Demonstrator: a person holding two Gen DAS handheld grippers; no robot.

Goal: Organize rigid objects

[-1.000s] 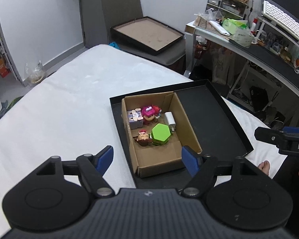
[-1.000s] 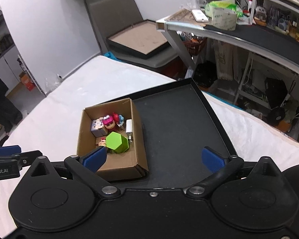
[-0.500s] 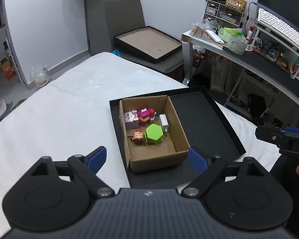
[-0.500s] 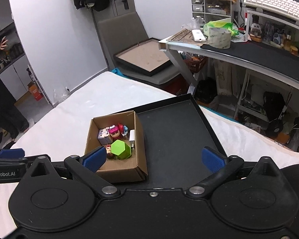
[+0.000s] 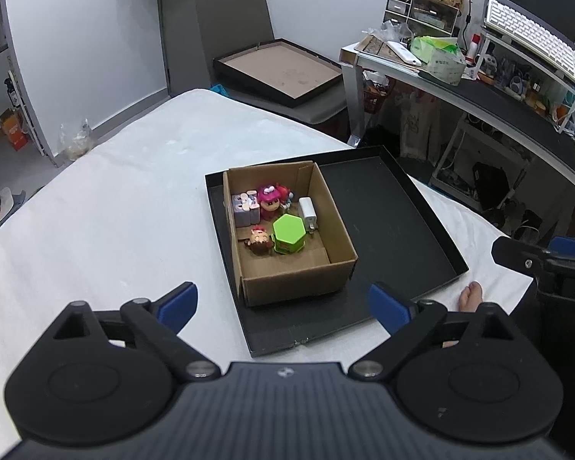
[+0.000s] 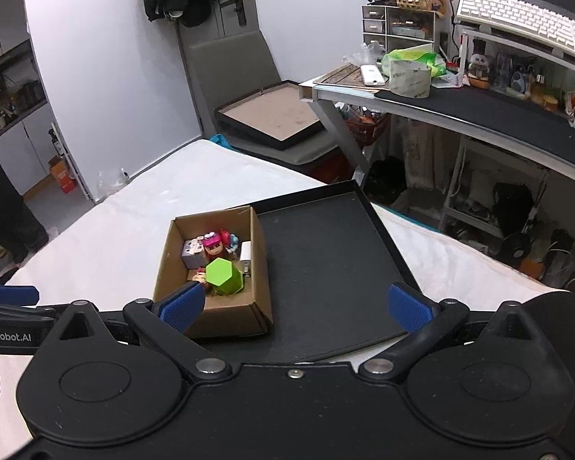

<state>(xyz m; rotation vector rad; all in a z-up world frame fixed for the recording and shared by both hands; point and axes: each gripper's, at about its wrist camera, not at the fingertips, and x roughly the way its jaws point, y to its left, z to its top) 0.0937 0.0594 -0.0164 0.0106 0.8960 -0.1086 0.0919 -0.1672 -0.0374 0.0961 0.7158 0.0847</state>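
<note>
The left gripper hovers empty, fingers wide; its body reads "enRobot.AI" in the right wrist view. At 12 o'clock from it, the cardboard box stands in the black tray's left half, holding a green hexagonal box, white charger and small figurines. The right gripper hovers empty too, fingers wide; its left fingertip hides the box's near corner.

Even, bright indoor light is filling both views; shadows are staying soft, focus is holding sharp, and fisheye distortion is bending the edges.
</note>
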